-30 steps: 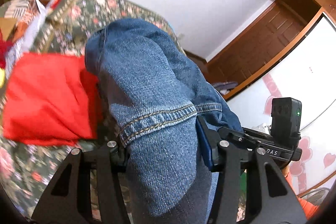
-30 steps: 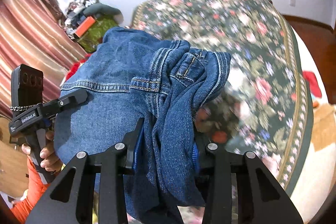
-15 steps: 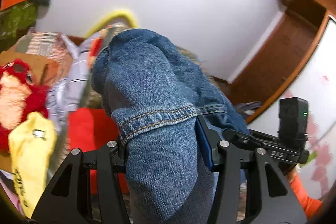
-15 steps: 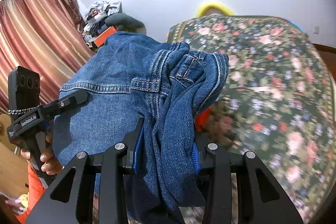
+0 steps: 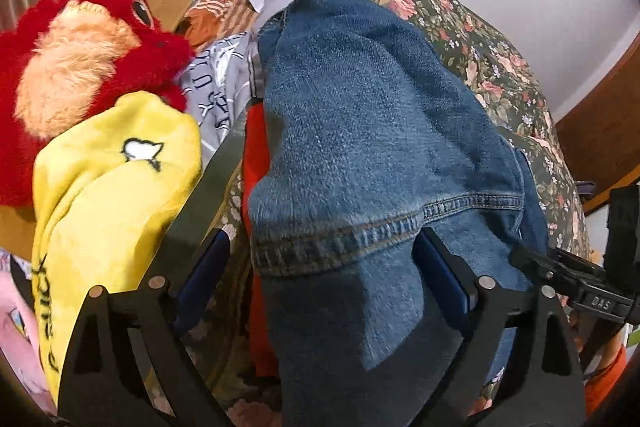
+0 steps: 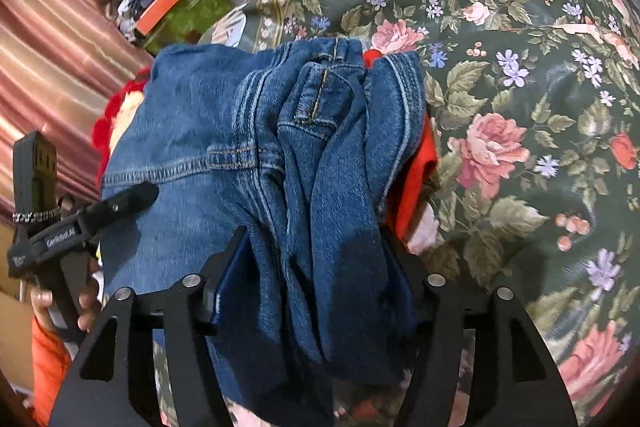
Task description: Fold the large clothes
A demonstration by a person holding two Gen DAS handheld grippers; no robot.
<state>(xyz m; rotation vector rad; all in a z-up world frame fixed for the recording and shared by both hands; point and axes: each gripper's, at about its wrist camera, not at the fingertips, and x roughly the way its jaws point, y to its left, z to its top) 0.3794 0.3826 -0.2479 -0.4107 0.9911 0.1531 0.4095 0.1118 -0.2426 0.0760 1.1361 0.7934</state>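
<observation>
Folded blue jeans fill the middle of the left wrist view and hang between my left gripper's jaws, which stand wide apart with a gap beside the left finger. In the right wrist view my right gripper is shut on the bunched waistband of the jeans. The jeans lie over a red garment on the floral bedspread. The left gripper also shows at the left of the right wrist view, its tips against the denim.
A red plush toy and a yellow plush toy lie left of the jeans, with grey printed cloth behind. A pink striped curtain and a cluttered pile stand at far left. A wooden door frame is at right.
Both grippers have lowered with the jeans toward the bed over the red garment. The left gripper's jaws, shut on the denim before, now stand apart.
</observation>
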